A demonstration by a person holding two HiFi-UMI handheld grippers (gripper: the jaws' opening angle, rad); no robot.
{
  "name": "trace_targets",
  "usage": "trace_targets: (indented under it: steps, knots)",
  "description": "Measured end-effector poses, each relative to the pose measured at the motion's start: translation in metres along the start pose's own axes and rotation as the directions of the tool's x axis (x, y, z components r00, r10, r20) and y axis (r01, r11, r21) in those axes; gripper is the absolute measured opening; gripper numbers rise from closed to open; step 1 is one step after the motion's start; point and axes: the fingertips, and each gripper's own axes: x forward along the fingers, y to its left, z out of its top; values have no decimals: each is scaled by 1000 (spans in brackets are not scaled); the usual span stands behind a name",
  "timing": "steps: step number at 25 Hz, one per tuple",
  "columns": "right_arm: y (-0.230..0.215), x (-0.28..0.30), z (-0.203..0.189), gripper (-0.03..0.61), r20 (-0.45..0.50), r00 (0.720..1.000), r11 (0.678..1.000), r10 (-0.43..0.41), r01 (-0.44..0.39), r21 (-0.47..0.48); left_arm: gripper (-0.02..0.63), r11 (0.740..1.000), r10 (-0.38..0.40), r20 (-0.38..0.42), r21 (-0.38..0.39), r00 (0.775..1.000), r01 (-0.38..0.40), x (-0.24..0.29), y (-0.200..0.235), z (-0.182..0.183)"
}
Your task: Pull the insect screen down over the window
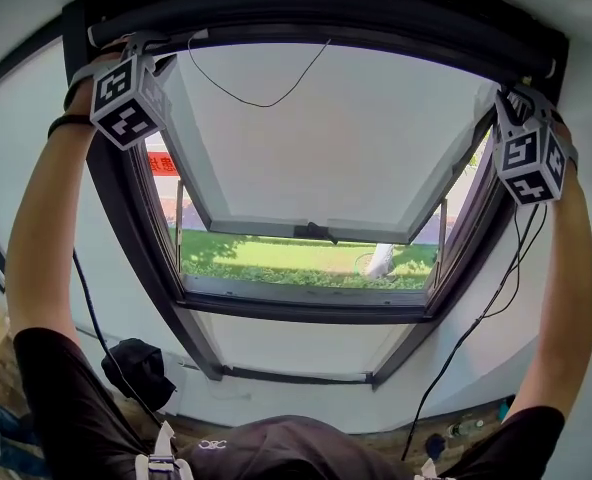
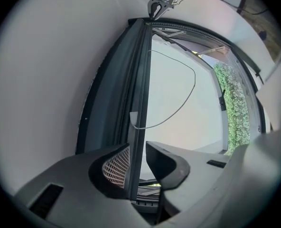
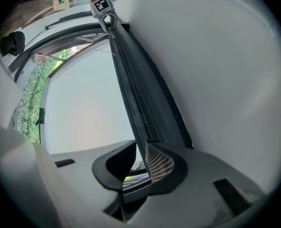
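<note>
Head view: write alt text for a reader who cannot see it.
Two raised arms hold the left gripper and right gripper at the screen bar atop the window frame. The screen is not yet down; the sash stands open over grass.

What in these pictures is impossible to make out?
- Head view: red sign outside, lettering cut off by the dark metal window frame.
- Head view: small items on the floor, too small to name.
- All views: the insect screen's mesh; only a thin dark bar at the top shows.

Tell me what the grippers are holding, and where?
Left gripper and right gripper have jaws around the long dark screen bar, one at each end; clamping unclear.
</note>
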Motion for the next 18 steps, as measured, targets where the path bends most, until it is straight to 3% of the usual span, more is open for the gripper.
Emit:
trace_targets:
  steps: [6, 10, 18]
  knots:
    - [-4, 15, 13, 67, -10, 1000, 999, 16, -16, -38, 92, 999, -36, -19, -1, 999, 36, 11, -4, -6]
    - [-2, 27, 12, 67, -30, 999, 998, 22, -24, -55, 32, 1000, -27, -23, -12, 999, 26, 17, 5, -8]
    - [3, 50, 2, 54, -99, 995, 991, 30, -42, -123, 23, 998, -41, -53, 35, 998, 42, 29, -1, -10]
